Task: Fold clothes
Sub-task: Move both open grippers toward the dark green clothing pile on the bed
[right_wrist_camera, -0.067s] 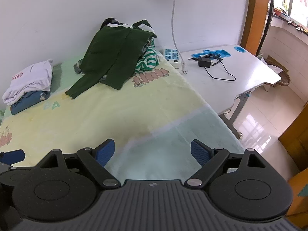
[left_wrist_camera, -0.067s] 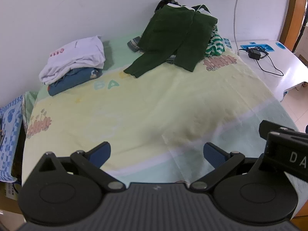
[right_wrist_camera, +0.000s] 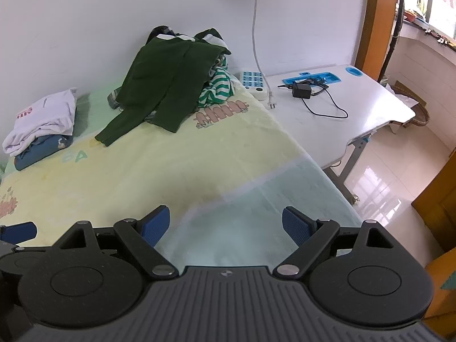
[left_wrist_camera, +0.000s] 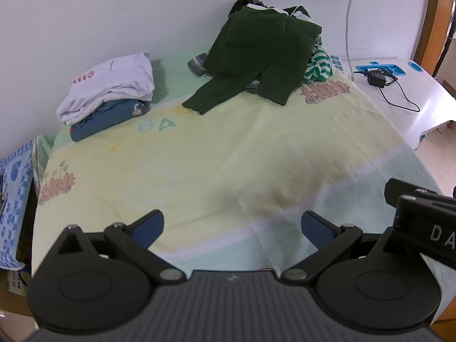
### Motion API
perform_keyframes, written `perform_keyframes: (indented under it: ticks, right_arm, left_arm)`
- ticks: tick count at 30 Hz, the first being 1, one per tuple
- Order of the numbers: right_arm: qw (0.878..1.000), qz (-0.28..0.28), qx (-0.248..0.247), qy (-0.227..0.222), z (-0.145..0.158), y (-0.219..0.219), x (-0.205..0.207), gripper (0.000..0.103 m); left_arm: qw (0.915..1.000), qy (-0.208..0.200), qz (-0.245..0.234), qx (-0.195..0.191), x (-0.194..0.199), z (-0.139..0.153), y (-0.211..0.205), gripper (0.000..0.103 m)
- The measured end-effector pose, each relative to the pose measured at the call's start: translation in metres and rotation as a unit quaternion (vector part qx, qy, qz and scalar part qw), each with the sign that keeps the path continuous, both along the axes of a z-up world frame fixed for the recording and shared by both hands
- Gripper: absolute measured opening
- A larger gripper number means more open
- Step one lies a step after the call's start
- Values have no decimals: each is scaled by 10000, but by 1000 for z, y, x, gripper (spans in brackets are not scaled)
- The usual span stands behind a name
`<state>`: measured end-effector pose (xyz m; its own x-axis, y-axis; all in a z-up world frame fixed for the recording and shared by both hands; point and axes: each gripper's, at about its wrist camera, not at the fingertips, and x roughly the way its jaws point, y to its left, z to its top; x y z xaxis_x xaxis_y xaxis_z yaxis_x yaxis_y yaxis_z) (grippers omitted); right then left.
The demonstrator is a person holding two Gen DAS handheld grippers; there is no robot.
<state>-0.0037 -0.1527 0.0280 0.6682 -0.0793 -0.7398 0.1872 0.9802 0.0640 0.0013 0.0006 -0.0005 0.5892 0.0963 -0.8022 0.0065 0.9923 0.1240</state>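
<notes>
Your left tongs (left_wrist_camera: 232,225) and right tongs (right_wrist_camera: 226,223) hang wide open and empty over the near edge of the pale yellow-and-green bed sheet (left_wrist_camera: 228,154). Farther off lies one folded stack (left_wrist_camera: 107,94), white over blue, and one loose dark green trousers heap (right_wrist_camera: 168,85) against the white wall (right_wrist_camera: 85,28). Right stands one white counter (right_wrist_camera: 356,108).
</notes>
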Motion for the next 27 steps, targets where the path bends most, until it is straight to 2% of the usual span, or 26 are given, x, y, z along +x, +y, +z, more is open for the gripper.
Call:
perform_keyframes:
  ticks: [27]
  right_arm:
    - [9996,-216,-151,29,1,9,9,88]
  left_arm:
    - [9994,21,-296,-150,12,-3,6,103]
